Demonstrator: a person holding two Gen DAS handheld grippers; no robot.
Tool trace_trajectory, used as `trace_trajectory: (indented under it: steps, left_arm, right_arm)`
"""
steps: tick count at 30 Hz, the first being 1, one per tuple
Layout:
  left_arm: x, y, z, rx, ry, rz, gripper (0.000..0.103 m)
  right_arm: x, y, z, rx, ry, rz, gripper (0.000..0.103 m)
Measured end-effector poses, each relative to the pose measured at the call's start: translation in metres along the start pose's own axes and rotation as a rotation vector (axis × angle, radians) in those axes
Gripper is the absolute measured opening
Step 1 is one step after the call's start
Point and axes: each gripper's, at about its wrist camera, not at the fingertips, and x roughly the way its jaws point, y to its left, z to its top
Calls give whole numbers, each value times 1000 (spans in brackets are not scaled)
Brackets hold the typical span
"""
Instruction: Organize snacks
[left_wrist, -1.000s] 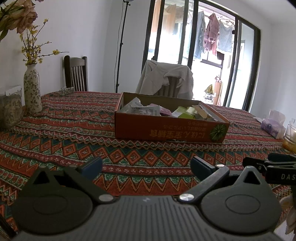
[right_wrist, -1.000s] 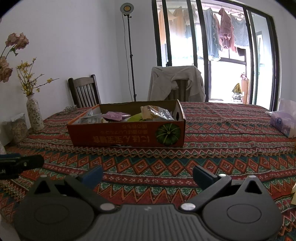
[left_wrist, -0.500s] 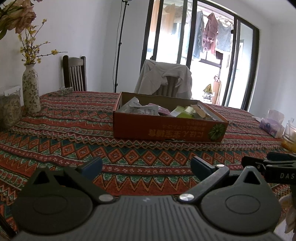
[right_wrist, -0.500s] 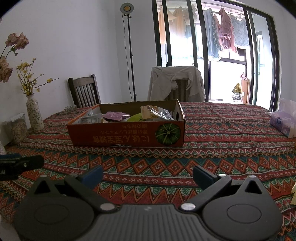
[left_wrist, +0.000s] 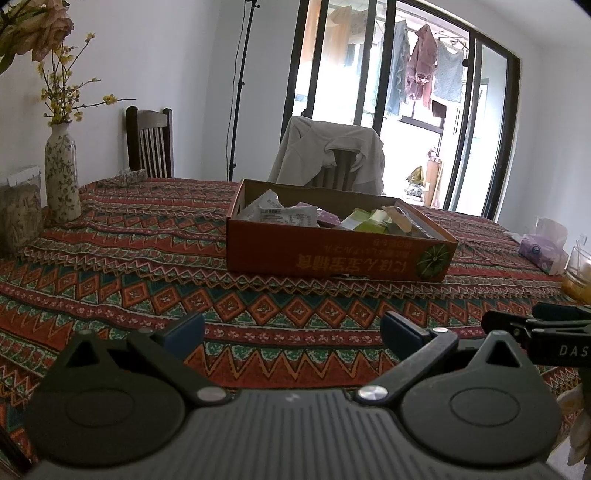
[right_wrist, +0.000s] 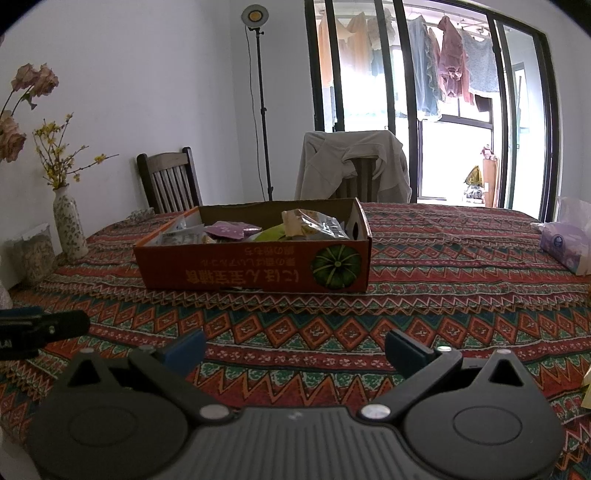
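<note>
- One orange cardboard box (left_wrist: 338, 254) stands on the patterned tablecloth (left_wrist: 129, 266), well ahead of both tools, and holds the snacks loose in a heap.
- In the box: a white packet (left_wrist: 284, 214) at its left end, a purple packet (right_wrist: 229, 230) near the middle, green packets (left_wrist: 369, 223) and a clear crinkled bag (right_wrist: 317, 223) toward the pumpkin-printed end (printing on the box front reads upside down).
- The left gripper (left_wrist: 291, 332) hovers low over the cloth, jaws spread wide, nothing between them.
- The right gripper (right_wrist: 295, 345) does likewise, gaping and empty.
- A flowered vase (left_wrist: 62, 173) with yellow sprigs stands at the left; a purple tissue pack (right_wrist: 565, 247) lies at the right.
</note>
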Motion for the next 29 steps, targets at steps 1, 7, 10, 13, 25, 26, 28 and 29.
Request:
trace_trajectory:
  steps: [1,7,10,13,25,26,28,29]
  left_arm:
    - [0,0,0,0,0,1,103]
    - [0,0,0,-1,0,-1,103]
    - [0,0,0,-1,-1,-1,103]
    - [0,0,-1,-1,-4,-1,103]
    - [-2,0,-2,1,-16,-10,103]
    - [-2,0,-2,1,-20,-12,103]
    - [-3,1,-2,-4,-23,-20,103]
    - [-2,1,0,-9,-22,-26,103]
  right_arm:
    - [0,0,0,0,0,0,103]
    - [0,0,0,-1,0,0,103]
    - [0,0,0,-1,0,0,103]
    - [0,0,0,-1,1,0,103]
    - [0,0,0,-1,1,0,103]
    - [0,0,0,-1,1,0,103]
    - [0,0,0,-1,2,1,103]
    - [1,0,0,-2,3,2,103]
